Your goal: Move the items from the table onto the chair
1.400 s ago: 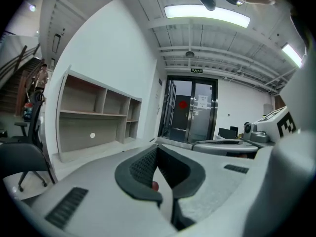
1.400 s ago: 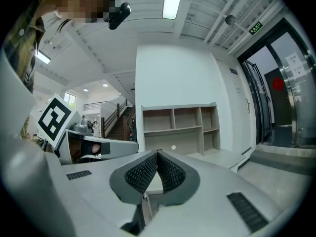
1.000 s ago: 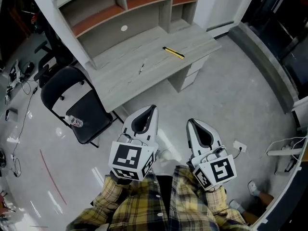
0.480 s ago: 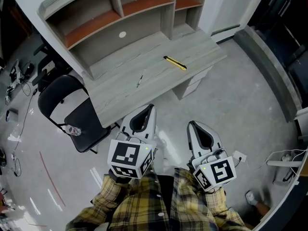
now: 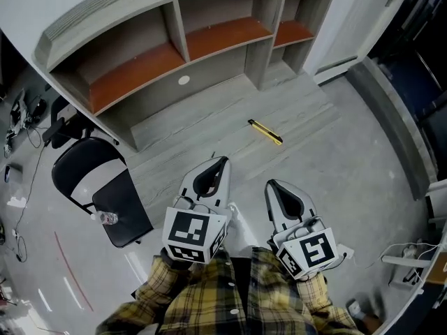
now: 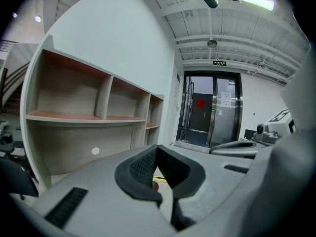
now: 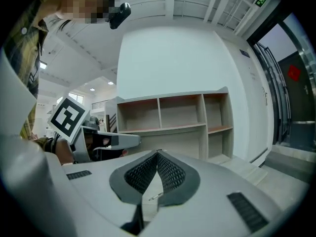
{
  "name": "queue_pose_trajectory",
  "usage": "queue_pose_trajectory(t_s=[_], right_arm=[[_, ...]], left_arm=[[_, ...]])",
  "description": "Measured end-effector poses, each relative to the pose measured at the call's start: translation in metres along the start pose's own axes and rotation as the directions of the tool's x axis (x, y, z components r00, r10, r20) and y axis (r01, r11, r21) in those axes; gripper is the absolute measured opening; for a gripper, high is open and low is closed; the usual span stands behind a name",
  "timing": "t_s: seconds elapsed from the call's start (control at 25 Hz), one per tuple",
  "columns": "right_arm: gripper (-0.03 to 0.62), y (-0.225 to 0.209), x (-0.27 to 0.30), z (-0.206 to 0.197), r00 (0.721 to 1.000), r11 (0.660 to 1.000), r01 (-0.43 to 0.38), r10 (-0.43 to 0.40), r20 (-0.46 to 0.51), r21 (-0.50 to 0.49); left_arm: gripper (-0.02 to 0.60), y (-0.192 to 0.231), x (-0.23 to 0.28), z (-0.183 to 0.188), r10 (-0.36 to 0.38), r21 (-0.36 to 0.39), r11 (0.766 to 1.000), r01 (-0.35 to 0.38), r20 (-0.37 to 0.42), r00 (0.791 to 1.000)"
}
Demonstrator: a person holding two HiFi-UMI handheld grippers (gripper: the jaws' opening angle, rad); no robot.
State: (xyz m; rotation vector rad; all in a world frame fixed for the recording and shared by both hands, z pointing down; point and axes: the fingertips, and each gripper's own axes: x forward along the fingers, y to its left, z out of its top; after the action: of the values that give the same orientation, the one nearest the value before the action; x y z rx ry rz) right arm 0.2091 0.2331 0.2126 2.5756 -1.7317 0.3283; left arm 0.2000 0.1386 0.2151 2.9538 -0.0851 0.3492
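Note:
A yellow utility knife [image 5: 266,132] lies on the grey desk top [image 5: 209,117], just beyond both grippers. To the left stands a black folding chair [image 5: 124,199] with a small clear bottle [image 5: 105,218] at its seat edge. My left gripper [image 5: 222,160] reaches over the desk's front edge, shut and empty; through its jaws the knife [image 6: 159,176] shows. My right gripper [image 5: 269,185] is level beside it, also shut and empty. A thin pen-like item [image 7: 155,195] lies on the desk below the right jaws; in the head view the left gripper hides it.
A shelf unit with orange-brown boards [image 5: 140,68] rises at the desk's back. Cables and gear [image 5: 17,117] lie on the floor at far left, a red line [image 5: 70,264] marks the floor, and a white plug and cable [image 5: 408,260] lie at right.
The whole view has closed in on the desk: desk, knife and shelves are larger and nearer. Both grippers went forward together, still shut. The chair slid toward the left edge.

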Motion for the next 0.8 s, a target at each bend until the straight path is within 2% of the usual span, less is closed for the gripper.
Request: queue_pose_trajectory(t_s=[0.32,0.52,0.8], right_arm=[[0.018,-0.02,0.062,0.006,0.999,1.0,-0.012,0.013,-0.047,0.019],[0.018,-0.045,0.095,0.005,0.996,0.999,-0.036,0.039,-0.082,0.03],[0.018,-0.085,0.134,0.006,0.981,0.988,-0.153,0.154,-0.114,0.021]], left_arm=[[0.004,0.056,0.032,-0.004,0.04,-0.028,0.999,-0.042,-0.051,0.998],[0.004,0.082,0.047,-0.012,0.095,-0.049,0.994,-0.1,-0.098,0.991],[0.004,0.1,0.071,-0.026,0.209,-0.06,0.974,-0.221,-0.159,0.965]])
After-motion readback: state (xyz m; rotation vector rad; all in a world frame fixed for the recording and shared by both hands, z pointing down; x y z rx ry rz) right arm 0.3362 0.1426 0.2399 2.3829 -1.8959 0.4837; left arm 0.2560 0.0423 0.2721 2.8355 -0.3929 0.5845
